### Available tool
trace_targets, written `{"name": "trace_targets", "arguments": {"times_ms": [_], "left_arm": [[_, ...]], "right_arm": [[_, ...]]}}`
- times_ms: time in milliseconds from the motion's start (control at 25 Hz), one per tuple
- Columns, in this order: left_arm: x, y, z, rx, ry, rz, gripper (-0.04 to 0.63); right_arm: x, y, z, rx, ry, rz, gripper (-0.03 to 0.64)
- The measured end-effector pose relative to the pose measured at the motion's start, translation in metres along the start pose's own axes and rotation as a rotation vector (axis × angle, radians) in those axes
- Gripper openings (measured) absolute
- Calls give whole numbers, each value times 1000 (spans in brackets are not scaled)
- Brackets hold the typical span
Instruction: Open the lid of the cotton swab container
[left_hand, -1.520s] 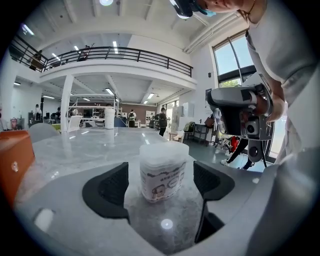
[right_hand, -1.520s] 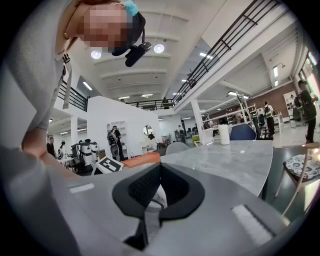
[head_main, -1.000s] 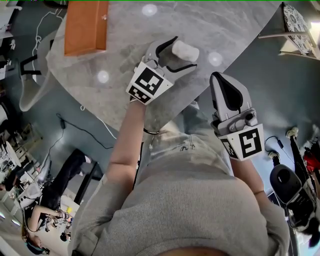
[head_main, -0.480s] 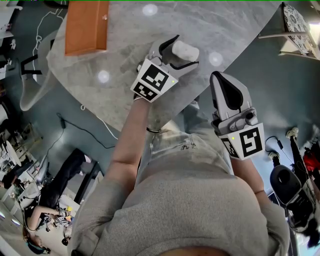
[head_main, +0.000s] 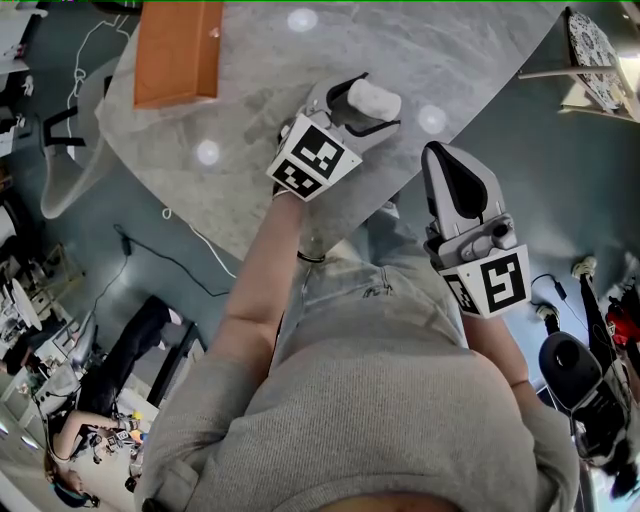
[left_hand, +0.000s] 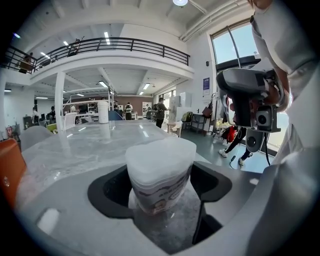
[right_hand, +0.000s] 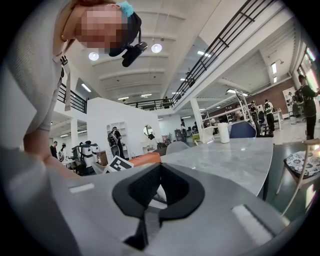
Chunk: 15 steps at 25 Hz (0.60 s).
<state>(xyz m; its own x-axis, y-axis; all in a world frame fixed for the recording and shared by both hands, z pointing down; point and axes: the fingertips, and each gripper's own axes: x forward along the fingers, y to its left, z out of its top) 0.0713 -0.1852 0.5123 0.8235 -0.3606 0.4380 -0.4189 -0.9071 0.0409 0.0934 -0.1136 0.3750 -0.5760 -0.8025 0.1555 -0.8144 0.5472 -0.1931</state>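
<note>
The cotton swab container is a small white tub with a frosted lid, upright near the front edge of the grey marble table. My left gripper reaches over the table with its jaws on either side of the tub, closing in on it. In the left gripper view the tub fills the gap between the black pads, and I see no clear squeeze on it. My right gripper hangs off the table's edge to the right, shut and empty, with its pads together.
An orange box lies at the table's far left. A white cylinder stands at the far end of the table. A chair with a patterned cushion stands to the right. The person's grey top and legs fill the lower view.
My left gripper has slid a little further along the tub and tilted, and its jaws have drawn closer to the tub's sides. The right gripper has stayed put.
</note>
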Motion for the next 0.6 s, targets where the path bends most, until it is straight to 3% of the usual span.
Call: {"name": "trace_targets", "arguments": {"times_ms": [280,600], "left_arm": [[-8,2,2,-27,-68,-6,354],[-13,-7,-3,8,-29,-15,354]], "right_arm": [[-1,0,0,-8,-2,-13,0],[-1,2,6,-21,-11,-16,0]]}}
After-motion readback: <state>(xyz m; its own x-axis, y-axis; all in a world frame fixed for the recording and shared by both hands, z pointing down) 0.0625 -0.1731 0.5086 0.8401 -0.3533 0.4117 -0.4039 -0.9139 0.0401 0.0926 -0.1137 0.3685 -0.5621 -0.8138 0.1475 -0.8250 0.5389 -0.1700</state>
